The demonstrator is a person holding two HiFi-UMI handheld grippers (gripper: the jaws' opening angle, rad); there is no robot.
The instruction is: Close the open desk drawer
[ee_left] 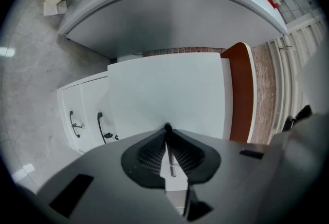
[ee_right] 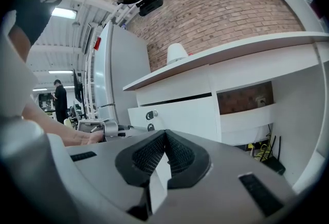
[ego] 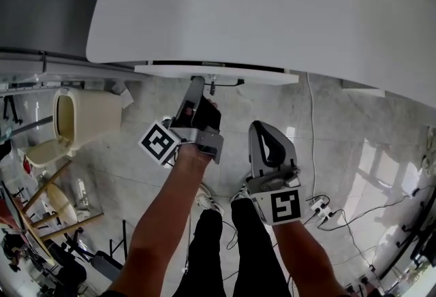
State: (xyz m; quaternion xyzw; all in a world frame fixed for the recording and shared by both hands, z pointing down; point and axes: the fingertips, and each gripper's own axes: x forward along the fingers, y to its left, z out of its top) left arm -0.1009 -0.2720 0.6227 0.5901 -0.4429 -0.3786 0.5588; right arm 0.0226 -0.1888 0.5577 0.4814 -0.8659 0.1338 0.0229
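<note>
In the head view the white desk drawer [ego: 216,71] juts a little way out from under the white desk top [ego: 272,9]. My left gripper [ego: 197,82] points level at the drawer front, its tip at or just short of it, jaws shut with nothing between them. The left gripper view is rolled sideways: the drawer front [ee_left: 169,92] fills the middle beyond the left gripper [ee_left: 167,127]. My right gripper [ego: 263,129] hangs back to the right, apart from the drawer, shut and empty. In the right gripper view the drawer [ee_right: 177,113] stands out from the desk beyond the right gripper [ee_right: 165,133].
A cream bin [ego: 85,117] stands on the floor at left, with wooden legs [ego: 54,197] nearby. Cables and a power strip [ego: 319,207] lie at right. Lower drawers with black handles [ee_left: 101,128] sit beside the open one. A person [ee_right: 60,99] stands far back.
</note>
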